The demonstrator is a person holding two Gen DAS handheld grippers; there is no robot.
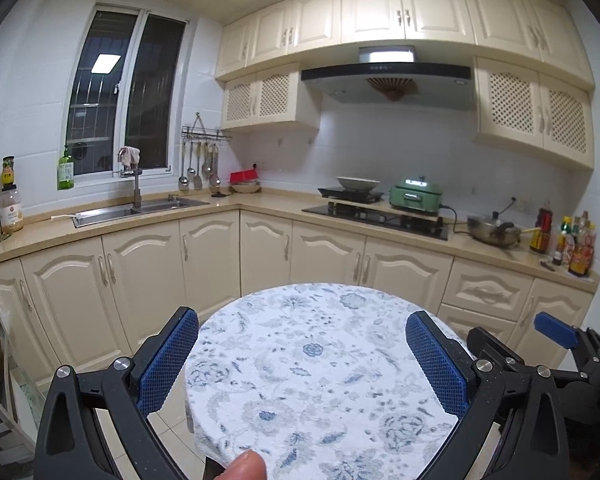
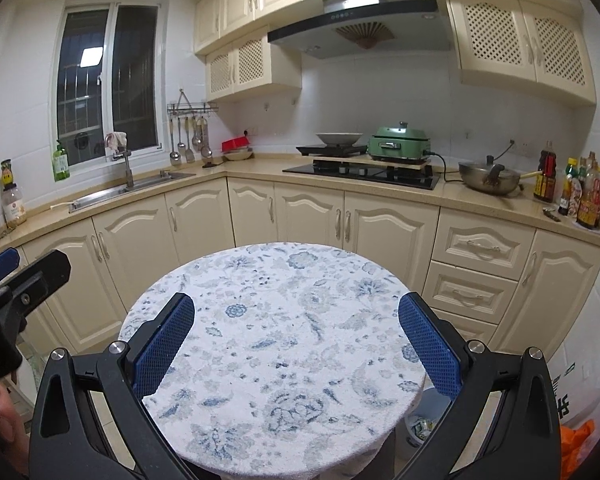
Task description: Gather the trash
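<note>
Left wrist view: left gripper [image 1: 302, 364] hangs over the round table [image 1: 316, 360], jaws spread, holding nothing. No trash on top.

Right wrist view: right gripper [image 2: 296, 344] likewise wide apart and empty. Trash sits in the bin [image 2: 420, 424] below the table's right edge, so I'd dip there.

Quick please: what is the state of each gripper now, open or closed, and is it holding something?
Left gripper: jaws open, holding nothing, above the round table.
Right gripper: jaws open, holding nothing, above the same table.
</note>
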